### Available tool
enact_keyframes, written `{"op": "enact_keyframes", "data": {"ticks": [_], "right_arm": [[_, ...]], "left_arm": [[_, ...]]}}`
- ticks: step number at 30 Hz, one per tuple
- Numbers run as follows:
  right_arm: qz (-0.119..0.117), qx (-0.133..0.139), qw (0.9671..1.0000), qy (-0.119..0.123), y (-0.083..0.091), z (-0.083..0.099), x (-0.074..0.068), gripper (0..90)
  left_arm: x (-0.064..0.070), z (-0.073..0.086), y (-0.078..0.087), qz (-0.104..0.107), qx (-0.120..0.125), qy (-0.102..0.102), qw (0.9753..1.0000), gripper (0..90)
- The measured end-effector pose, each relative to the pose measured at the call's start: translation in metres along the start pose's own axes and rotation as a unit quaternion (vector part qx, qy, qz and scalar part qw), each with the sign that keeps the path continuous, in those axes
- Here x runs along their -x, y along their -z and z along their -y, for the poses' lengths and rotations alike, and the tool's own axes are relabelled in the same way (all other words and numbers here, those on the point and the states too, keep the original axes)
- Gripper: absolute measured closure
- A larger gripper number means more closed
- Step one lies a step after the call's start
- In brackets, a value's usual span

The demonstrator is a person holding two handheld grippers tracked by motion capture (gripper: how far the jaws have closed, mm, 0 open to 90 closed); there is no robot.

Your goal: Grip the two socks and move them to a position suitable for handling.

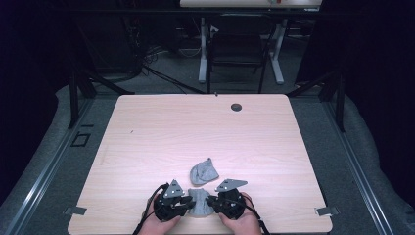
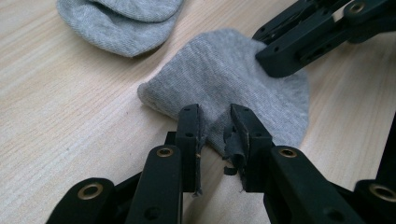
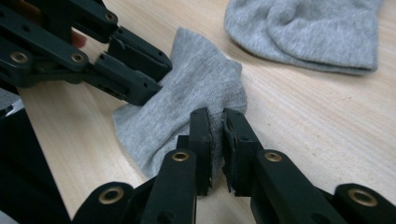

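A small grey knit sock (image 1: pixel 199 203) lies flat and slightly rumpled at the near edge of the tabletop (image 1: pixel 161 137), between two hands. The left claw (image 1: pixel 187 201) meets its left edge; in the left gripper view that claw (image 2: pixel 215 122) has its jaws a narrow gap apart with a fold of the sock's edge between them, pinching the cloth. The right claw (image 1: pixel 210 201) meets the sock's right edge; in the right gripper view this claw (image 3: pixel 216 122) is nearly pressed together, a thin ridge of grey fabric caught between its jaws. Each hand grips its tool from the bottom of the high view. Just beyond, a second grey sock (image 1: pixel 203 171) lies bunched in a loose heap, apart from both claws. The tabletop is pale wood grain, with a small round dark hole (image 1: pixel 236 106) near its far edge. Past it, in a dim room, stand a dark chair (image 1: pixel 236 49) and a white-legged desk (image 1: pixel 244 10) on grey floor.
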State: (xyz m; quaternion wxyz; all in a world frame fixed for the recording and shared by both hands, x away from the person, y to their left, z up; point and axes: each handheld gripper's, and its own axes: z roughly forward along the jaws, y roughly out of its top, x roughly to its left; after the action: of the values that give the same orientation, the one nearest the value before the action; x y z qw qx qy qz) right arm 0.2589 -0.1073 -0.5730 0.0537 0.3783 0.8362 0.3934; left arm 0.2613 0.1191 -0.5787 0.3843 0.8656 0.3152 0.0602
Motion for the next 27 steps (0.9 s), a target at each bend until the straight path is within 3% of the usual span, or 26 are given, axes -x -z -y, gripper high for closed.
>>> {"op": "enact_keyframes", "data": {"ticks": [3,7,12,16,21,23,27], "right_arm": [[-0.008,0.008,0.9999,-0.007,0.008,-0.003,0.002,82.9],[-0.017,0.026,0.9992,-0.024,0.015,-0.007,0.001,83.0],[-0.022,0.037,0.9986,-0.031,0.021,-0.012,0.001,83.1],[-0.024,0.043,0.9983,-0.032,0.019,-0.012,-0.001,83.2],[-0.033,0.05,0.9976,-0.034,0.015,-0.012,-0.004,83.5],[-0.042,0.057,0.9967,-0.04,0.013,-0.012,-0.006,83.6],[-0.055,0.066,0.9953,-0.044,0.013,-0.013,-0.008,83.7]], "left_arm": [[0.0,-0.001,0.0,-0.002,0.0,-0.003,1.0,73.3],[0.001,-0.006,0.011,0.003,0.017,0.002,0.9998,69.9],[0.006,-0.01,0.021,0.019,0.041,0.004,0.999,59.8],[0.01,-0.009,0.015,0.035,0.036,0.001,0.9987,54.3],[0.016,-0.01,0.005,0.038,0.024,-0.007,0.999,50.3],[0.016,-0.01,0.003,0.035,0.019,-0.01,0.9992,51.8],[0.016,-0.01,0.003,0.028,0.015,-0.016,0.9994,69.0]]}}
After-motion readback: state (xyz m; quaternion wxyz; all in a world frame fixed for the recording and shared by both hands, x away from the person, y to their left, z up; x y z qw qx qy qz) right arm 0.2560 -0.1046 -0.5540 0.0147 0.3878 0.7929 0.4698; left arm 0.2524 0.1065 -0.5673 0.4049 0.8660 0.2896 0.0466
